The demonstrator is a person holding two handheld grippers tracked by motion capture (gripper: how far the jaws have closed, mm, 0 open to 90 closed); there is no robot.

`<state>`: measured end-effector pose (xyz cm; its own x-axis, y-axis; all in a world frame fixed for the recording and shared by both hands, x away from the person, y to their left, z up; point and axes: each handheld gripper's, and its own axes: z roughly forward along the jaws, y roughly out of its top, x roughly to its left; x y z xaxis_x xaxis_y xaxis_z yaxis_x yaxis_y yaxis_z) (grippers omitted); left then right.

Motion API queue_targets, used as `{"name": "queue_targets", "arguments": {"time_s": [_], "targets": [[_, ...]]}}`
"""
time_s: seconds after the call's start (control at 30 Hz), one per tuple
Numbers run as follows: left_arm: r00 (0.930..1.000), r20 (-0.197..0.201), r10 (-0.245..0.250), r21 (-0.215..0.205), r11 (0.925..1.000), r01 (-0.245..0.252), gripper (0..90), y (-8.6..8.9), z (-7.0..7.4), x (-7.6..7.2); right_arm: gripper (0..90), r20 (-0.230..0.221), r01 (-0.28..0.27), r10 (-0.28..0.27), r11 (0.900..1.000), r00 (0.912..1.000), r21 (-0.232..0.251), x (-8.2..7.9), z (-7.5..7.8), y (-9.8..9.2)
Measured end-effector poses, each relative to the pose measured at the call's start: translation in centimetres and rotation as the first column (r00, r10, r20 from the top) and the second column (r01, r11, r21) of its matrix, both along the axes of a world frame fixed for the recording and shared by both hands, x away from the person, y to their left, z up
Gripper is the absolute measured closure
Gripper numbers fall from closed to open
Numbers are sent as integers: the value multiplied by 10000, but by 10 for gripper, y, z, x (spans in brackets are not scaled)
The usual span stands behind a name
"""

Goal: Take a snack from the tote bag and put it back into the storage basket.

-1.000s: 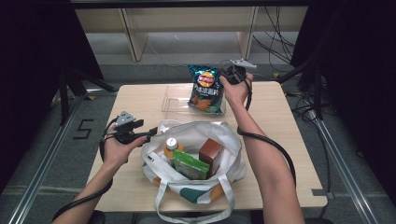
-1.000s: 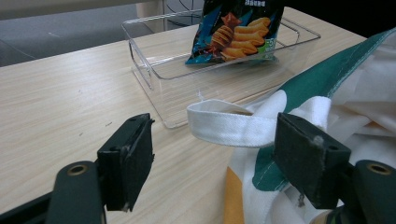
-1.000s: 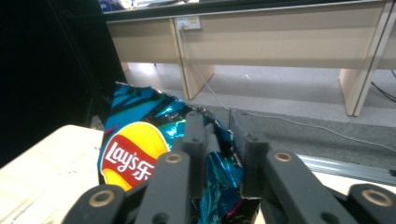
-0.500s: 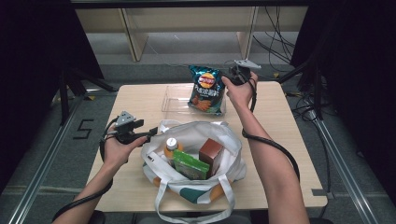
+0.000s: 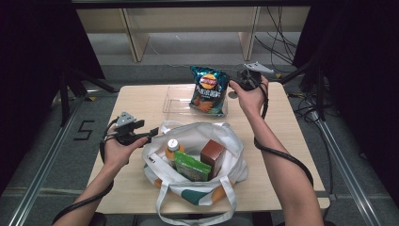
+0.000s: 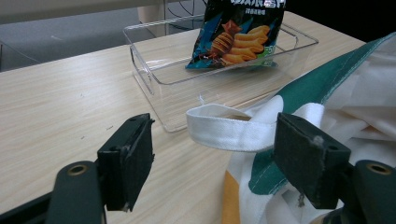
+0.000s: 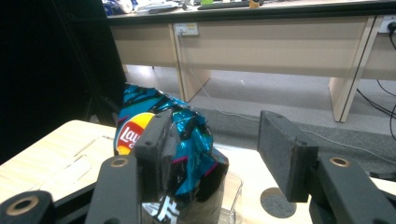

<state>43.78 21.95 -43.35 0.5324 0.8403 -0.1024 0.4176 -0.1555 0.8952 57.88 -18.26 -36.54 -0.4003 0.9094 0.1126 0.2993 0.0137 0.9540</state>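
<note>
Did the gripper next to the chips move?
Yes. The right gripper, its jaws just opening, drew away rightward from the chip bag standing in the clear bin.

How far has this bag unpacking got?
Done: the chip bag stands in the clear bin. In hand: the right gripper, jaws just opened, sits beside the chips' top, while the left gripper is open around the tote bag's handle. Left: a bottle, a green box and a brown box remain inside.

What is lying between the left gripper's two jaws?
In the left gripper view, the tote bag's white strap lies between the open left gripper jaws, untouched.
</note>
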Motion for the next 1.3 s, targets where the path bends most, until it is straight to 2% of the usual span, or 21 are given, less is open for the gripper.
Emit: {"name": "queue_targets", "arguments": {"time_s": [0.1,0.13,0.3,0.33,0.37,0.5,0.53,0.6,0.73,0.77,0.8,0.87,0.9,0.97,1.07,1.13,1.3], "targets": [[10000,-3,-6,-16,10000,6,280,0,0,0,466,7,-70,70,9998,10000,158,-7,2,-1],[10000,-4,26,22,10000,-26,280,0,0,0,465,-120,-145,148,9996,9998,258,-10,3,-1],[10000,9,18,-34,10000,-18,280,0,0,0,461,56,-355,354,9993,9994,127,-23,7,0],[10000,8,-2,1,10000,2,280,0,0,0,460,-58,-382,383,9990,9992,219,-26,8,0],[10000,9,15,55,10000,-15,280,0,0,0,460,59,-483,482,9987,9988,153,-28,8,0],[10000,-16,18,-23,10000,-18,280,0,0,-1,456,2,-676,676,9976,9977,126,-39,10,2],[10000,14,7,0,10000,-7,280,0,1,-1,455,-100,-699,702,9972,9975,251,-42,11,2],[10000,47,15,10,10000,-15,280,0,1,-1,453,77,-842,841,9964,9964,142,-46,11,1],[10000,24,28,28,10000,-28,280,0,1,-1,450,92,-980,977,9947,9952,299,-57,10,1],[10000,14,23,36,10000,-23,280,0,0,-1,449,-29,-1062,1064,9937,9943,357,-59,10,1],[10000,-28,70,-71,10000,-70,280,-1,0,-1,448,117,-1150,1148,9932,9933,192,-60,10,0],[10000,20,10,4,10000,-10,280,-1,0,-1,445,22,-1170,1169,9927,9931,278,-67,10,1],[10000,-4,50,-46,10000,-50,280,-1,0,-1,444,149,-1278,1275,9915,9917,253,-68,9,1],[10000,28,35,21,10000,-35,280,0,1,-1,442,92,-1364,1363,9904,9906,207,-76,10,2],[10000,28,49,11,10000,-49,280,0,1,-1,439,31,-1627,1627,9858,9867,412,-87,9,3],[10000,21,48,23,10000,-48,280,0,1,-1,437,87,-1855,1854,9825,9826,181,-92,9,3],[10000,23,-7,50,10000,7,280,-1,1,-1,433,146,-2129,2126,9768,9770,222,-110,8,6]]}}
